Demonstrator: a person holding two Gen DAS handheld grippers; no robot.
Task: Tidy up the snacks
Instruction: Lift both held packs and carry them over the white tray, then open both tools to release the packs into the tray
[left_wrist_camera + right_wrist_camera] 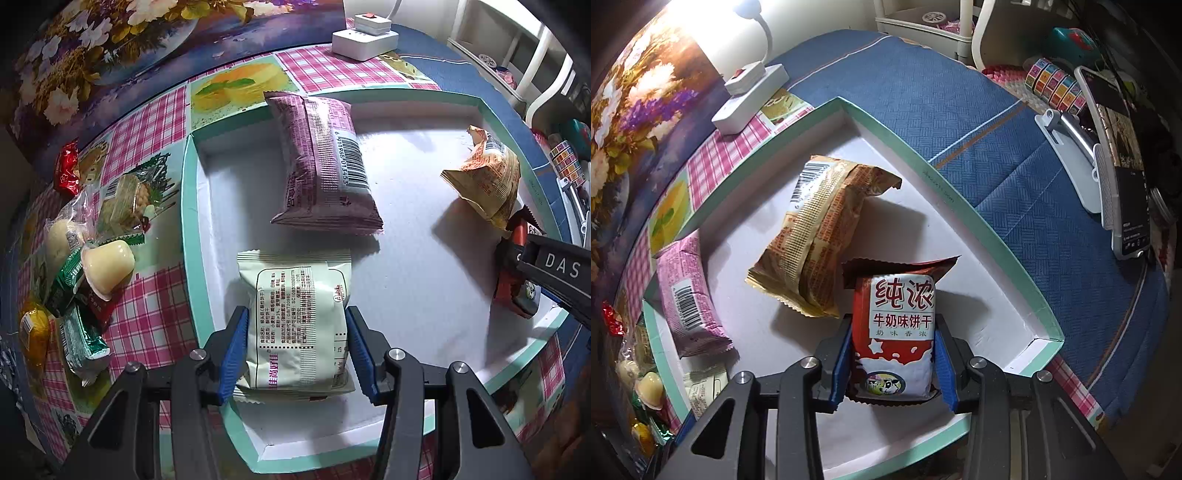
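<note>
Tray: shallow, white floor, teal rim. Inside: purple packet, flat, barcode up, far side; pale green packet, flat, near edge; tan packet, crumpled, tilted; red-and-white biscuit packet, face up. Loose snacks heaped outside, left of rim.

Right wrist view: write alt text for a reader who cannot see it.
The right gripper grips a red-and-white milk biscuit packet over a shallow white tray with a mint-green rim. Further in lie an orange-brown snack packet and a pink packet. The tray rests on a blue and pink-checked tablecloth, a white power strip beyond it.
</note>
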